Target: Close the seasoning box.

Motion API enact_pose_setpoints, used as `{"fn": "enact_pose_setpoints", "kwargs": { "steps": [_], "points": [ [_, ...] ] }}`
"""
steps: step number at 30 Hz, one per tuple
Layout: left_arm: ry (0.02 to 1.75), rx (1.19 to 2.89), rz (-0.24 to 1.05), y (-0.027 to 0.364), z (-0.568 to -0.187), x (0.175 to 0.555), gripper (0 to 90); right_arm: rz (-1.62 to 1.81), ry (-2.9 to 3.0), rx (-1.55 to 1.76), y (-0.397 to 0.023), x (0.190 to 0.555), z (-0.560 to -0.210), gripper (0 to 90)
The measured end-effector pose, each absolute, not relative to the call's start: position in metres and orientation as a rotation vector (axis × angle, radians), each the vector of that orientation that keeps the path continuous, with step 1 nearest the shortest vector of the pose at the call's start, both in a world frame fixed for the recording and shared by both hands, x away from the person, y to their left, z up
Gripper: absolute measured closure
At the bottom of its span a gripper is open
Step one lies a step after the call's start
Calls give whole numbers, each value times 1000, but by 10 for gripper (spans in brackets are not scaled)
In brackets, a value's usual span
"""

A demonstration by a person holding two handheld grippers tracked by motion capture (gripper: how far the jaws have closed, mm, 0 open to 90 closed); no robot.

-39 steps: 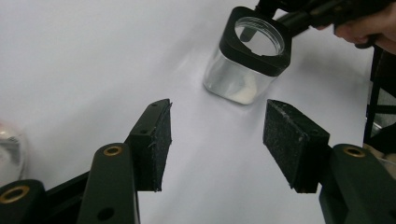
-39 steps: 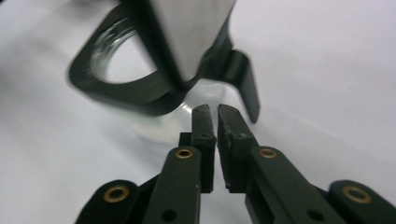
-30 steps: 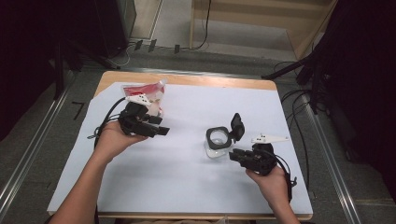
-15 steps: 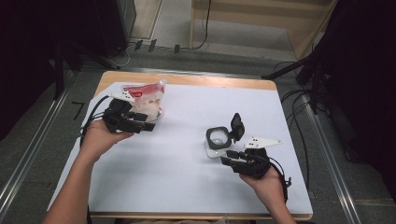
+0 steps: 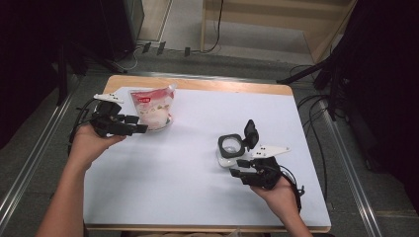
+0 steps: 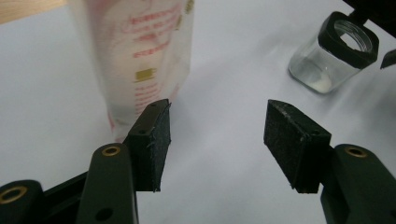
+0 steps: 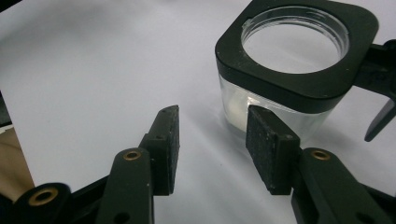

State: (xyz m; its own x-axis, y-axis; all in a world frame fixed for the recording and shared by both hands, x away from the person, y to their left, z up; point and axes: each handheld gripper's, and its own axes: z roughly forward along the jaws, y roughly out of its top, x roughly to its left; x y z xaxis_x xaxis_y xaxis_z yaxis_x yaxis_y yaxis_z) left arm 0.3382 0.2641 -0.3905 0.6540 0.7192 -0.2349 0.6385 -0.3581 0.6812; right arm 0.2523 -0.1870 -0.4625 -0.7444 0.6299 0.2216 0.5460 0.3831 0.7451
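Observation:
A clear pouch with red print and white contents point(image 5: 152, 107) stands at the back left of the white table point(image 5: 173, 197). My left gripper point(image 5: 139, 124) sits just left of it, jaws open and empty; in the left gripper view point(image 6: 219, 140) the pouch point(image 6: 140, 56) rises beyond the left pad. A small glass jar with a black square collar point(image 5: 230, 147) and a raised flip lid point(image 5: 251, 133) stands at the right. My right gripper point(image 5: 238, 168) is just in front of it. Its jaws point(image 7: 217, 147) have just been opening, with nothing between them; the jar point(image 7: 294, 60) stands just past the right pad.
The wooden table edge point(image 5: 197, 84) shows behind the white sheet. Metal rails point(image 5: 34, 158) run along both sides on the floor, and cables point(image 5: 316, 106) lie off the right edge. A person's forearms reach in from the bottom.
My left hand has drawn its gripper leftward, off the pouch, which now stands in plain sight. The right gripper's jaws have spread wider in front of the jar.

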Motion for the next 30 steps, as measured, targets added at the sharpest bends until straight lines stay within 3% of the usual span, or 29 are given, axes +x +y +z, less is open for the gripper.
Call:
{"fn": "enact_pose_setpoints", "kwargs": {
  "steps": [16,27,30],
  "points": [
    [1108,2041,166,288,-399,362,373,1283,2548,1063,-183,249,-465,545],
    [1103,2036,154,272,-403,384,368,1317,2527,1112,-181,247,-466,520],
    [1035,2026,149,267,-403,387,338,1320,2533,1097,-178,247,-467,518]
  ]
}}
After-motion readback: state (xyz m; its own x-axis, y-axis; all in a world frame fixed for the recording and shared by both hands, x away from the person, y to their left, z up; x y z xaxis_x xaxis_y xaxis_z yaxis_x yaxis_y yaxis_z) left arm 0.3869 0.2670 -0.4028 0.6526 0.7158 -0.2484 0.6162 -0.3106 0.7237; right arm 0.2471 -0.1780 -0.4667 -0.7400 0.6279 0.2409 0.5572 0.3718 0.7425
